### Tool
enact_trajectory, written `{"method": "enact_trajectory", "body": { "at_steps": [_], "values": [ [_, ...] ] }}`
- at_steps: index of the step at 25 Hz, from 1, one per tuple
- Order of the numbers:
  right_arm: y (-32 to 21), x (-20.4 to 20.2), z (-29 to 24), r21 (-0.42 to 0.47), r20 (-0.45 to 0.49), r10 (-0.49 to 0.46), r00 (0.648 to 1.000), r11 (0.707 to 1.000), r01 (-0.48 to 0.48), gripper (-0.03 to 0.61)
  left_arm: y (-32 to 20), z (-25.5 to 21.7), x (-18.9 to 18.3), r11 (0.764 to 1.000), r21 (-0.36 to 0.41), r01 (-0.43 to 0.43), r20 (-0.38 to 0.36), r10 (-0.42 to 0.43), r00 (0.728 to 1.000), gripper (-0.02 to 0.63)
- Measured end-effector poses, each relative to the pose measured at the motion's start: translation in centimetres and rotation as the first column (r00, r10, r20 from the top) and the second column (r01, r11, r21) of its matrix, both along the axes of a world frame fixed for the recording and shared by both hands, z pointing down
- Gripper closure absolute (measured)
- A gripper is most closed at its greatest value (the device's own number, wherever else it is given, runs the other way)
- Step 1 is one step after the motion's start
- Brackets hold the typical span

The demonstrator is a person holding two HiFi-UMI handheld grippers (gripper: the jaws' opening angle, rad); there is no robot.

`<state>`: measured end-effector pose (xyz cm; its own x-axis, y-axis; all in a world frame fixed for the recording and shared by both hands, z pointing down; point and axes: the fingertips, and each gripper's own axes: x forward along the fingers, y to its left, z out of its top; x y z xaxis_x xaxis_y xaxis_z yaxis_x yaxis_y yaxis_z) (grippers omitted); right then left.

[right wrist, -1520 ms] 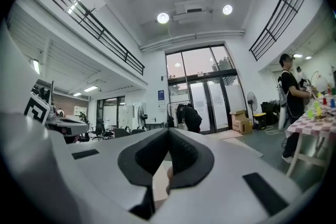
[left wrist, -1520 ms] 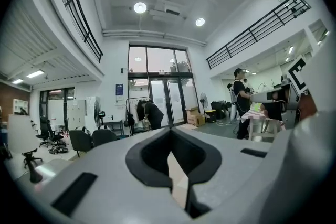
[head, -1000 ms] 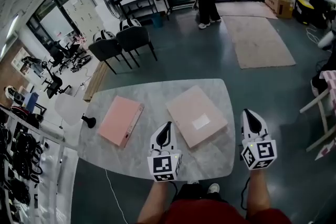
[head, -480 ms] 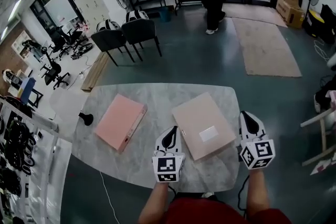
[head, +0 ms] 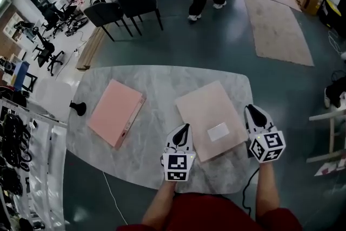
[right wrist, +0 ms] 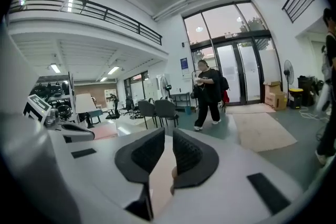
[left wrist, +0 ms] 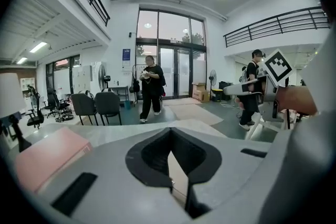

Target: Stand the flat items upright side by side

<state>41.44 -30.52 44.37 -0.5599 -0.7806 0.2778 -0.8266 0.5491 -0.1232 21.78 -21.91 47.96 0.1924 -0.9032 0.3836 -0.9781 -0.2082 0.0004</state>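
Bare tabletop (head: 157, 89) separates pink binder (head: 115, 112) and beige folder (head: 208, 116)

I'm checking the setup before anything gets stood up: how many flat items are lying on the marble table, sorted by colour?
pink flat binder: 1
beige flat folder with a white label: 1
Total: 2
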Motion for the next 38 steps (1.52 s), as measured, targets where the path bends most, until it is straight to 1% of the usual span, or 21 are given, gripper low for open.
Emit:
{"method": "enact_trajectory", "body": {
  "at_steps": [4,6,8,11,14,15,16,19,21,24,27,29,31,35,38],
  "values": [
    [-1.9,-1.1,4.5,-0.117,-0.028,-0.066,0.997,0.991,0.063,0.479,-1.0,3.5,0.1,0.997,-0.070,-0.011,-0.012,0.010,1.000,0.609],
    [-2.7,-1.7,6.9,-0.188,-0.034,-0.115,0.993,0.976,0.106,0.430,-1.5,5.2,0.2,0.994,-0.104,-0.014,-0.014,0.013,1.000,0.609],
    [-3.2,-2.1,9.6,-0.264,-0.042,-0.165,0.985,0.953,0.148,0.387,-1.7,6.9,0.4,0.990,-0.142,-0.019,-0.014,0.017,1.000,0.609],
    [-3.3,-2.8,13.7,-0.377,-0.033,-0.229,0.973,0.904,0.200,0.332,-1.6,9.3,0.3,0.981,-0.194,-0.023,-0.020,0.019,1.000,0.609],
    [-3.6,-3.3,16.8,-0.463,0.011,-0.269,0.963,0.852,0.243,0.279,-1.7,11.4,-0.2,0.971,-0.240,-0.022,-0.028,0.015,0.999,0.609],
    [-3.8,-3.4,17.6,-0.487,0.031,-0.275,0.961,0.835,0.255,0.273,-1.8,12.0,-0.2,0.967,-0.254,-0.022,-0.032,0.015,0.999,0.609],
    [-3.8,-3.4,18.4,-0.514,0.052,-0.283,0.958,0.815,0.268,0.261,-1.8,12.5,-0.1,0.964,-0.266,-0.025,-0.036,0.016,0.999,0.609],
    [-3.4,-3.5,20.7,-0.591,0.106,-0.320,0.941,0.741,0.318,0.239,-1.8,13.9,0.3,0.953,-0.301,-0.040,-0.041,0.028,0.999,0.609],
    [-3.1,-3.7,21.4,-0.620,0.143,-0.331,0.933,0.705,0.345,0.232,-1.7,14.5,0.3,0.947,-0.319,-0.040,-0.042,0.028,0.999,0.609],
    [-2.8,-3.8,21.9,-0.651,0.222,-0.306,0.926,0.660,0.375,0.230,-1.6,14.8,0.3,0.939,-0.341,-0.037,-0.039,0.026,0.999,0.609],
    [-2.5,-4.0,22.4,-0.681,0.277,-0.301,0.912,0.608,0.408,0.230,-1.7,15.5,0.7,0.932,-0.357,-0.058,-0.031,0.050,0.998,0.609],
    [-2.4,-4.2,22.5,-0.687,0.280,-0.316,0.906,0.594,0.419,0.230,-1.8,15.8,0.9,0.932,-0.356,-0.060,-0.023,0.055,0.998,0.609],
    [-2.3,-4.3,22.5,-0.686,0.273,-0.328,0.904,0.593,0.422,0.230,-1.7,15.9,0.8,0.932,-0.360,-0.051,-0.018,0.048,0.999,0.609],
    [-2.2,-4.4,21.8,-0.675,0.250,-0.351,0.902,0.605,0.422,0.230,-1.7,16.1,0.8,0.926,-0.374,-0.056,-0.022,0.051,0.998,0.609],
    [-2.2,-4.4,20.8,-0.660,0.207,-0.401,0.892,0.616,0.430,0.230,-1.7,16.2,1.0,0.924,-0.377,-0.058,-0.024,0.053,0.998,0.609]
  ]
}}
